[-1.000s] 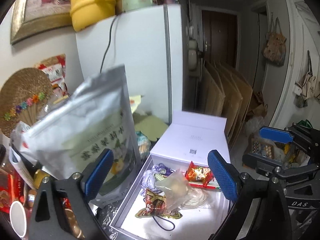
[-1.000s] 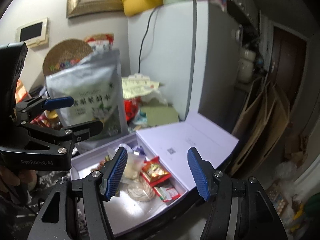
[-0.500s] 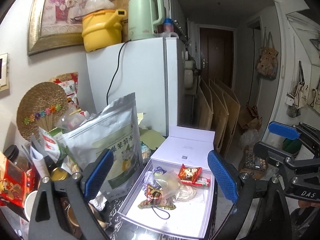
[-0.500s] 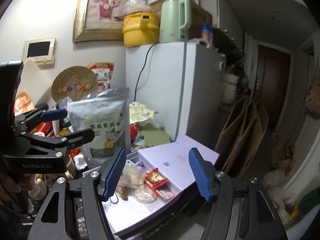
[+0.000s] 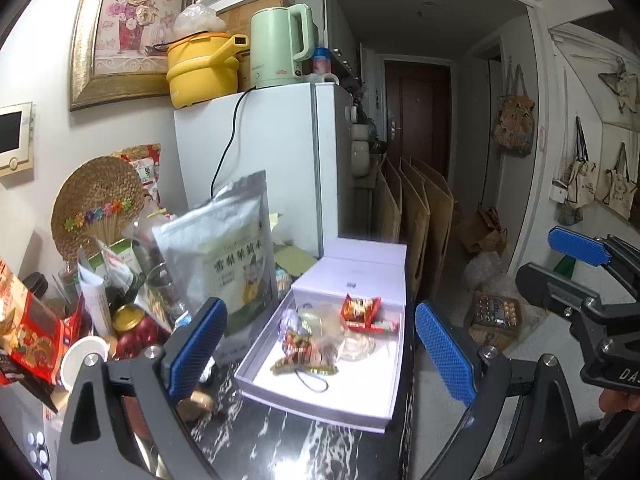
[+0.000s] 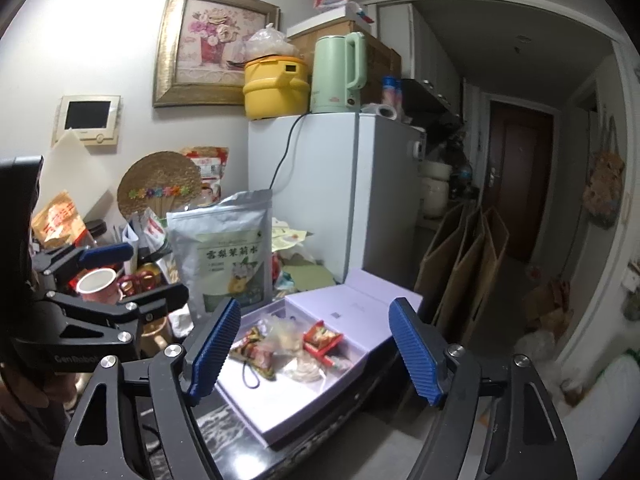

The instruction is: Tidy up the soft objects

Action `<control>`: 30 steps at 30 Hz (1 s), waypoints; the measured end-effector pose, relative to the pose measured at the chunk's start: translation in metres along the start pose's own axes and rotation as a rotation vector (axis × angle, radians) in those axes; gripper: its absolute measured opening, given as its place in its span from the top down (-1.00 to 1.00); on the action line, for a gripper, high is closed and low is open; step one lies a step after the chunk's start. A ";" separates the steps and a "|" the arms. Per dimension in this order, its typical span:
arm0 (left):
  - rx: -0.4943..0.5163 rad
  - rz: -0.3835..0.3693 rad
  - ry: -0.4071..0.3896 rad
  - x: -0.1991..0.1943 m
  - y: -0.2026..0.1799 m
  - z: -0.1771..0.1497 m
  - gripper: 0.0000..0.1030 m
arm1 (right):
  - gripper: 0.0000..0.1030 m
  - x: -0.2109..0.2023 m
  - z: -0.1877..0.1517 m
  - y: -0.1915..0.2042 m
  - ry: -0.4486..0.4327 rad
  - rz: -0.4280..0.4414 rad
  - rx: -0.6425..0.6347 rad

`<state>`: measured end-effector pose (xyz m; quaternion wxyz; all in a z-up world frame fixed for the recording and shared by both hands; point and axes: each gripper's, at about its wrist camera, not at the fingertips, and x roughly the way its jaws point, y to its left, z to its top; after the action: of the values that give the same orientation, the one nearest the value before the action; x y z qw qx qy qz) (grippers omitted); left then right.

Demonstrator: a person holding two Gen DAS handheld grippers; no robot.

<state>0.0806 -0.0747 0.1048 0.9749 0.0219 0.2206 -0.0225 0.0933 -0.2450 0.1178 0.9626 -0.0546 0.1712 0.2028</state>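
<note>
Since the earlier frames both cameras have pulled back from the white box (image 5: 320, 406), which now looks smaller and farther away, with more of the wall, the fridge (image 5: 276, 168) and the hallway in view; the right tongs (image 6: 316, 352) have just been opening, with nothing between their blue pads. The box sits open on the dark marbled tabletop (image 5: 280, 452), its lid (image 5: 360, 276) folded back beside the fridge. The soft things lie in a loose heap (image 5: 320, 340) in the far half of the box: a red snack packet (image 5: 360, 310), a patterned pouch with a black cord (image 5: 304, 354), and clear plastic bags whose contents are hard to make out, so the exact number of items cannot be counted. A tall silver stand-up pouch (image 5: 230, 248) stands just left of the box and hides part of the clutter behind it. The left tongs (image 5: 316, 356) are spread wide and released, gripping nothing; the box shows between their two pads but well beyond them. The right tongs are also released and empty, and touch nothing. Each pair appears at the edge of the other's view, cut off by the frame. Two tongs, one box, one silver pouch, one yellow pot (image 5: 202, 68) and one green kettle (image 5: 280, 48) on the fridge.
</note>
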 end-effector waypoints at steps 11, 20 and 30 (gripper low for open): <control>0.008 -0.028 0.017 -0.026 -0.004 -0.039 -0.88 | -0.51 -0.026 -0.042 0.018 0.029 -0.055 0.050; -0.017 -0.063 0.050 -0.024 -0.002 -0.067 -0.88 | -0.51 -0.020 -0.077 0.017 0.114 -0.035 0.143; -0.042 -0.080 0.072 -0.009 0.005 -0.078 -0.88 | -0.51 -0.011 -0.095 0.020 0.159 -0.073 0.146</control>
<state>0.0396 -0.0649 0.0384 0.9649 -0.0065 0.2566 -0.0563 0.0466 -0.2469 0.0318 0.9541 -0.0066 0.2592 0.1498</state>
